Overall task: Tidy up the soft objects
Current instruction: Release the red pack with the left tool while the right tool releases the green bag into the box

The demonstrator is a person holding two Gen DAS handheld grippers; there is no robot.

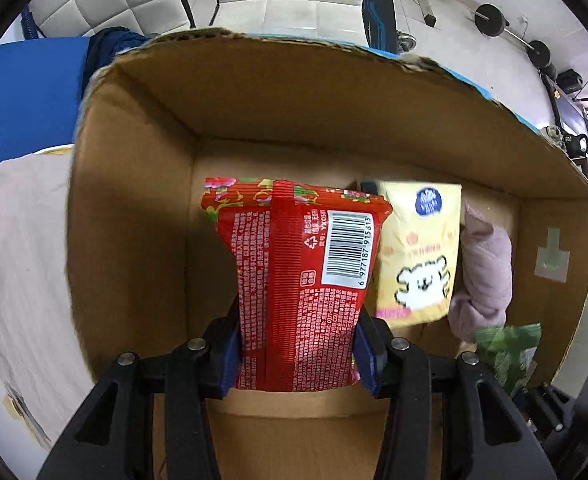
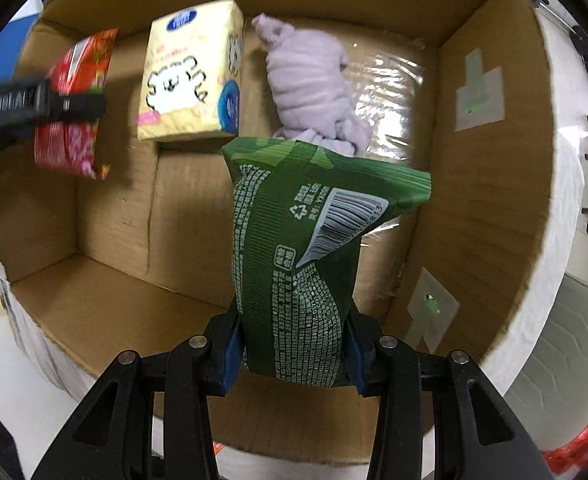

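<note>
My left gripper [image 1: 296, 354] is shut on a red snack packet [image 1: 294, 280], barcode side facing the camera, hanging inside an open cardboard box [image 1: 134, 200]. My right gripper [image 2: 294, 354] is shut on a green snack packet [image 2: 306, 248] over the same box [image 2: 486, 184]. On the box floor lie a yellow tissue pack [image 2: 192, 72] with a white cartoon animal and a rolled lilac cloth [image 2: 310, 80]. In the right wrist view the red packet [image 2: 74, 104] and the left gripper's black arm show at the box's left side. The green packet [image 1: 506, 352] appears blurred at the lower right of the left wrist view.
The box stands on a surface under a pale cloth [image 1: 18, 248]. A blue cushion [image 1: 26, 92] and dark fabric lie behind it. White tiled floor, a chair and barbell weights [image 1: 490, 20] fill the background. Clear tape [image 2: 390, 88] shines on the box floor.
</note>
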